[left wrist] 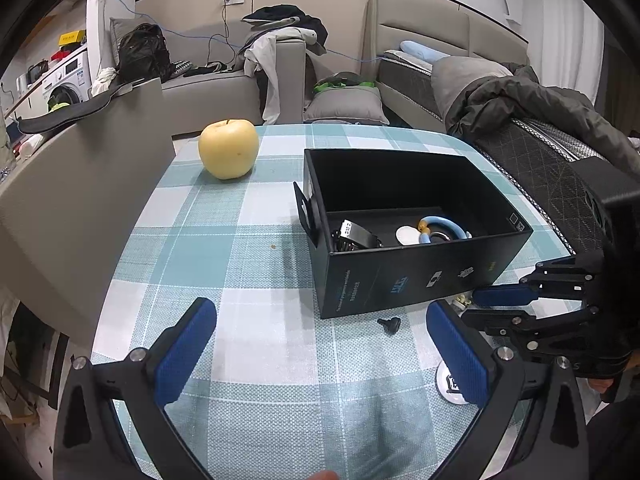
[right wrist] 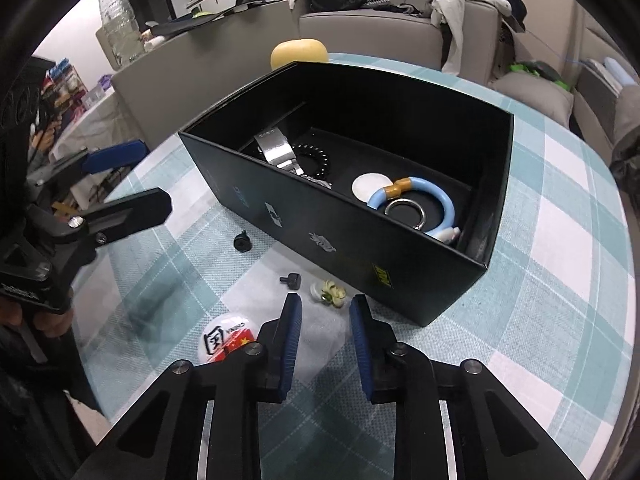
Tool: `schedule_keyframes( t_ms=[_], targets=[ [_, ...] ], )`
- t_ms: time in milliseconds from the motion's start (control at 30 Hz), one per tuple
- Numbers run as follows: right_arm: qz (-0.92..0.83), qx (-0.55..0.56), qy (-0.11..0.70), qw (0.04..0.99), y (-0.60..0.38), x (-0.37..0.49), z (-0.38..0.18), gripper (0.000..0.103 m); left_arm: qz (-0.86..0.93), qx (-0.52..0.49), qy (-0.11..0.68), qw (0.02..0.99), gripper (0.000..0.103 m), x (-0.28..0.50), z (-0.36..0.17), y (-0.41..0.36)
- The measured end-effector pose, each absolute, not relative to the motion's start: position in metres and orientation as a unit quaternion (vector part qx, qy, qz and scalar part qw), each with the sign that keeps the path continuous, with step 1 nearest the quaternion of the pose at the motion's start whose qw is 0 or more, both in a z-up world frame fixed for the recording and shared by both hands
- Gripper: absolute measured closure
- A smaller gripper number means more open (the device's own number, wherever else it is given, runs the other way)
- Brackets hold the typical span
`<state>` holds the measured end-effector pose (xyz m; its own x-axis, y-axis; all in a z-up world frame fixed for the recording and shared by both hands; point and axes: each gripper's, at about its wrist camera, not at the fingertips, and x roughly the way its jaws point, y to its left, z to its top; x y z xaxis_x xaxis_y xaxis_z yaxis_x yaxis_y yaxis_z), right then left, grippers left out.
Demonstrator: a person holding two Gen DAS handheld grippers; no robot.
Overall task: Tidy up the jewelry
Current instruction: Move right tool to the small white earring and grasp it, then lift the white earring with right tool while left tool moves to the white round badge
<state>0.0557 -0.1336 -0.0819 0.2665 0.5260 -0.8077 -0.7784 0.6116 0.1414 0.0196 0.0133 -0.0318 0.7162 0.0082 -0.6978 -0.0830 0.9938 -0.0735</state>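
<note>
A checked teal-and-white cloth covers the table and fills the middle of both views. On it, right of centre in the left view, stands an open black box. Inside lie a metal watch, a black bead bracelet, a white disc, a blue bangle and a steel ring.

A yellow apple sits behind the box, upper left of the left view. In front of the box, on the cloth, lie a small flower piece, two black screws and a round badge.

The left gripper stands wide with nothing between its pads. The right gripper is narrow but not closed, empty, its tips just short of the flower piece.

Behind the table are grey sofas heaped with clothes, a bed at upper right and a washing machine at far left.
</note>
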Motion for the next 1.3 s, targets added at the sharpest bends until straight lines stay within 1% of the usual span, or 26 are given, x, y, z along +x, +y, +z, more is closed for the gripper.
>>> schedule_keyframes(
  t_ms=[233,367,500,533,567,1133,1300],
  targets=[
    [0.414,-0.158,0.428,0.788,-0.122,0.054,-0.079,0.08,0.023,-0.054,0.376,0.925,0.001,0.018,-0.032,0.016],
    [0.406,-0.172,0.424,0.791,-0.118,0.053,-0.08,0.087,0.022,-0.054,0.376,0.925,0.001,0.018,-0.032,0.017],
    [0.404,-0.178,0.419,0.793,-0.118,0.052,-0.08,0.089,0.022,-0.059,0.377,0.924,0.001,0.018,-0.032,0.018],
    [0.403,-0.18,0.417,0.795,-0.119,0.052,-0.08,0.098,0.021,-0.059,0.378,0.924,0.001,0.018,-0.032,0.018],
    [0.404,-0.178,0.416,0.795,-0.119,0.051,-0.079,0.1,0.02,-0.06,0.378,0.924,0.001,0.019,-0.032,0.018],
    [0.437,-0.107,0.408,0.794,-0.161,0.048,-0.053,0.101,-0.022,-0.039,0.399,0.916,0.001,0.018,-0.036,-0.006],
    [0.444,-0.081,0.397,0.799,-0.171,0.043,-0.041,0.101,-0.075,0.002,0.402,0.913,0.001,0.013,-0.037,-0.029]
  ],
)
